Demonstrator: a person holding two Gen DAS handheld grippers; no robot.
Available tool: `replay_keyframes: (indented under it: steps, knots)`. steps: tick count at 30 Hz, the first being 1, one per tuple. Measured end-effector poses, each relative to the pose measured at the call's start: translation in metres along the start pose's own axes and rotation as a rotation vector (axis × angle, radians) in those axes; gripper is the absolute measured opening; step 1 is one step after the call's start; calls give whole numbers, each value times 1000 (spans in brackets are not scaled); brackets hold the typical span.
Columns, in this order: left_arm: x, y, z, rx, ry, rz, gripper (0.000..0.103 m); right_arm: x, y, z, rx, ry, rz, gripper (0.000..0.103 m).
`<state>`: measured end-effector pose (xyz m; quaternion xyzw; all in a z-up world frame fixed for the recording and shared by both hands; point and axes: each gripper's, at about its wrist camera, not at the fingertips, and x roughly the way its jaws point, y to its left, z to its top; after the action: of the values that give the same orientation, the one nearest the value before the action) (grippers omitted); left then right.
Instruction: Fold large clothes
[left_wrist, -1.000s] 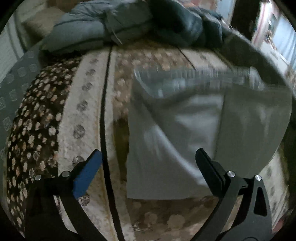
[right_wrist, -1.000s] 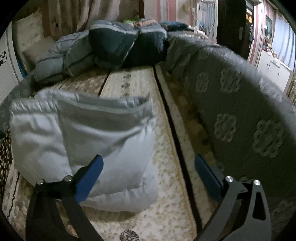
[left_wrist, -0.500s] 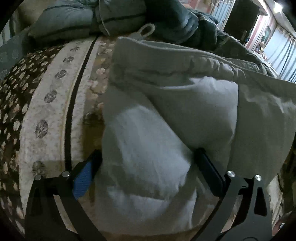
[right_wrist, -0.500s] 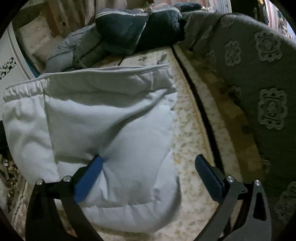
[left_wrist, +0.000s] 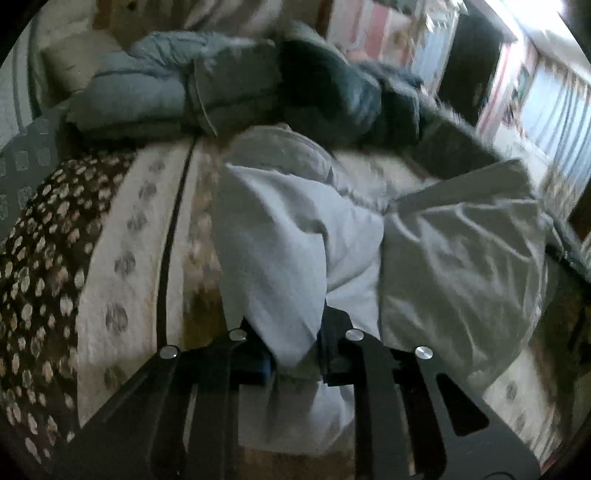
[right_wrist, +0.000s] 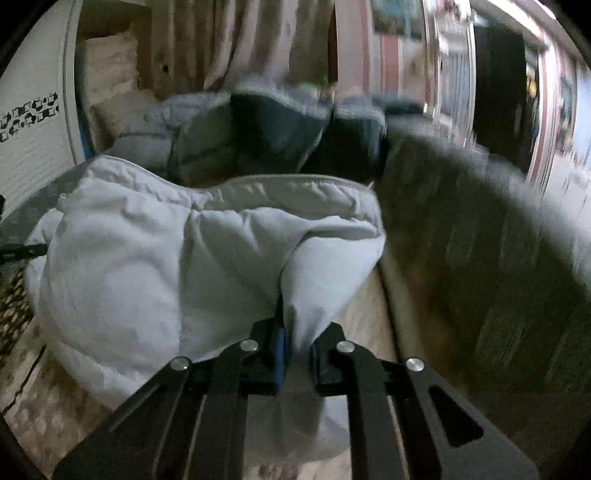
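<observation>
A pale grey-white padded garment (left_wrist: 295, 236) is seen bunched and puffy on a bed covered by a patterned floral bedspread (left_wrist: 122, 258); a stitched hem band runs along its far edge and deep creases are gathered toward each gripper. In the right wrist view the same garment (right_wrist: 155, 266) is humped up, its near right corner pulled into a narrow peak. Folded blue-grey and dark quilts (left_wrist: 207, 92) are piled behind it at the head of the bed, and a dark patterned blanket (right_wrist: 480, 229) lies along the right side. Both grippers are angled downward toward the bed, backgrounds blurred. The left gripper (left_wrist: 295, 354) has just been closing; its fingers are nearly together, with a fold of the garment's near left part pinched between them. The right gripper (right_wrist: 297, 354) has likewise just been closing, and its fingers are clamped tight on the peaked corner, fabric squeezed thin between the blue pads (right_wrist: 279, 350).
</observation>
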<state>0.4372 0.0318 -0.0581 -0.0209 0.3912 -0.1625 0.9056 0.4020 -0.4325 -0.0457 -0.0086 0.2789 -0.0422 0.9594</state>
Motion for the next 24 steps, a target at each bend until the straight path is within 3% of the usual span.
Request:
replay_keyframes:
  steps: [3, 5, 7, 9, 12, 14, 20, 23, 24]
  knots:
    - [15, 23, 37, -71, -3, 21, 18, 43, -3, 37, 13, 35, -70, 10]
    - [57, 46, 45, -135, 102, 39, 20, 94, -6, 41, 25, 170, -88, 10]
    - [109, 64, 32, -185, 260, 73, 23, 155, -6, 20, 52, 368, -94, 11]
    - [133, 72, 17, -226, 333, 67, 25, 188, -4, -3, 61, 494, -116, 11]
    - [141, 79, 2, -288, 372, 50, 26, 195, -7, -14, 130, 515, -106, 12]
    - [137, 82, 0, -276, 386, 63, 26, 192, -7, -16, 116, 527, -105, 12]
    - [117, 56, 16, -177, 387, 191, 41, 168, -33, -2, 203, 573, -34, 22]
    - [103, 50, 24, -103, 370, 291, 57, 151, -45, 1, 240, 560, -12, 37]
    - [97, 49, 28, -88, 357, 317, 63, 144, -44, 4, 229, 540, -33, 52]
